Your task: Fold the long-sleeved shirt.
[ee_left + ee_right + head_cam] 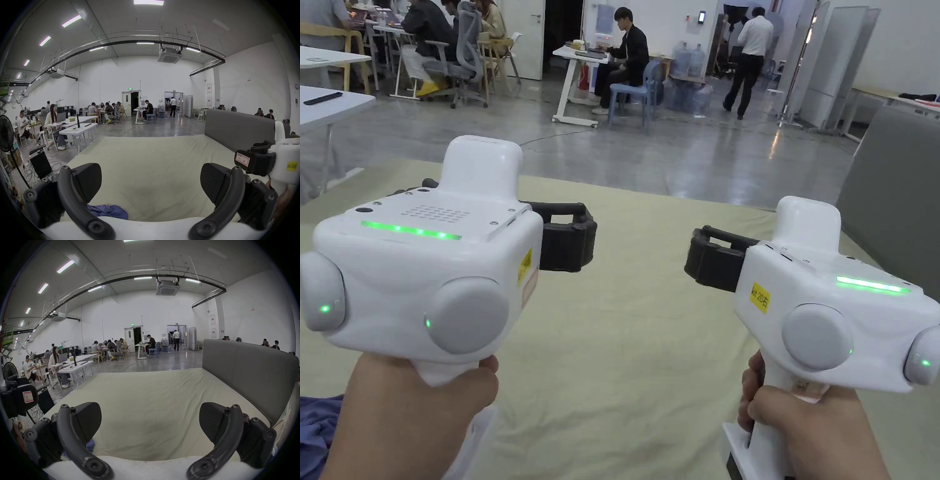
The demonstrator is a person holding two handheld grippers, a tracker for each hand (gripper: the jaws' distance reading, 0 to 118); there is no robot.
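Both hand-held white plastic tongs hover level above a wide bed covered with a pale yellow-green sheet [625,350], pointing toward 12 o'clock into the hall. The left tongs [150,183] stand wide, black ribbed pads far apart with bare sheet between them, gripping nothing; the right tongs [150,421] are spread just as wide and equally empty. In the head view the left tongs [569,234] sit at 9 o'clock and the right tongs [712,256] at 3 o'clock, well apart, each held by a bare hand from below. The crumpled blue-purple long-sleeved shirt [108,211] lies bunched on the sheet at the near edge, at about 7 o'clock from the left tongs, touching neither pair; a corner of it shows at 7 o'clock in the head view [315,431]. A grey upholstered headboard [243,374] borders the bed at 3 o'clock.
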